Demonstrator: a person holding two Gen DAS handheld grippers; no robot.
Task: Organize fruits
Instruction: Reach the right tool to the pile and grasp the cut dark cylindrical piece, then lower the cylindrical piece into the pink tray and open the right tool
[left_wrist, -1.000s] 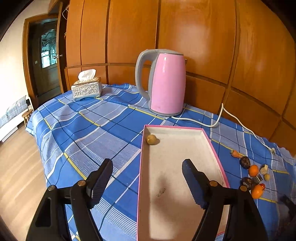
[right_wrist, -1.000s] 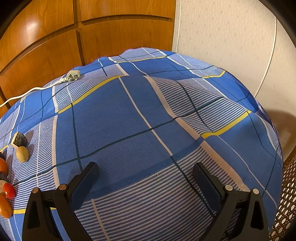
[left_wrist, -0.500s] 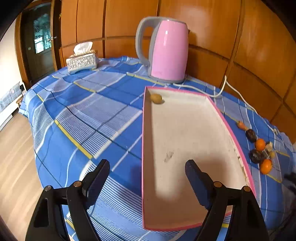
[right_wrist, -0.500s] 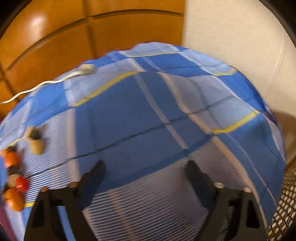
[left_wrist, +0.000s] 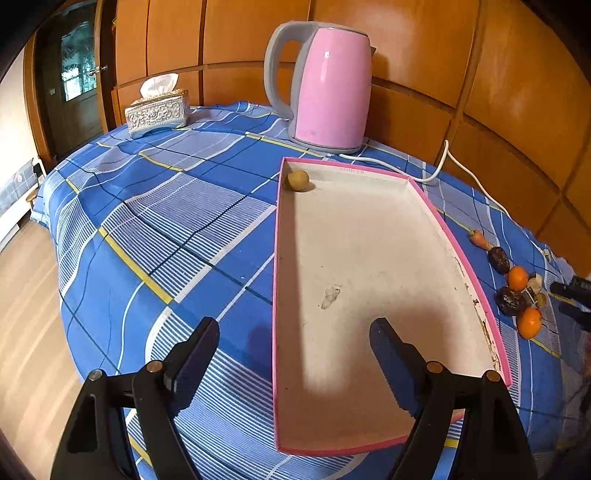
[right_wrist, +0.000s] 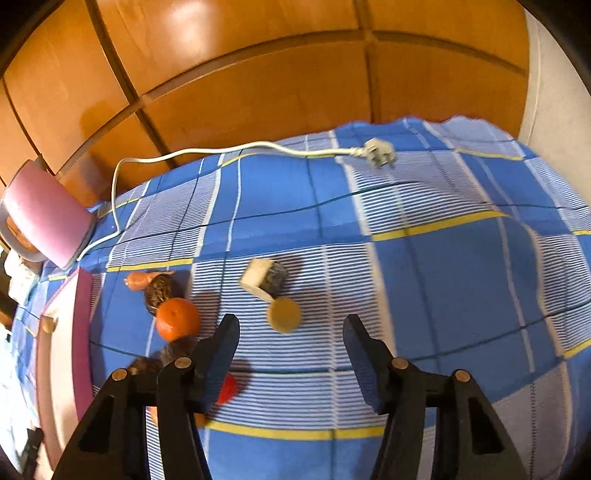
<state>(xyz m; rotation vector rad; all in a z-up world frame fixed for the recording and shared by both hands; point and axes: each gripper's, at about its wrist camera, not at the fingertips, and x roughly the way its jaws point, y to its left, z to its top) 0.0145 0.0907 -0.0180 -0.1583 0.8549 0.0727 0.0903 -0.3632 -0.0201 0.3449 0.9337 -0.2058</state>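
Observation:
A pink-rimmed tray lies on the blue checked cloth with one small tan fruit in its far left corner. My left gripper is open and straddles the tray's near left rim, holding nothing. Loose fruits lie right of the tray: a carrot, two oranges and dark fruits. My right gripper hovers over that cluster, its jaws closing. A round tan fruit sits in line with the gap just past the tips, untouched. An orange lies to the left.
A pink kettle stands behind the tray, its white cord and plug trailing across the cloth. A silver tissue box sits far left. A cut white-faced piece and a red fruit lie near my right gripper. Wooden panels back the table.
My right gripper swung left from bare cloth to the fruit cluster, and its jaws narrowed. My left gripper sank and tilted down over the tray's near end.

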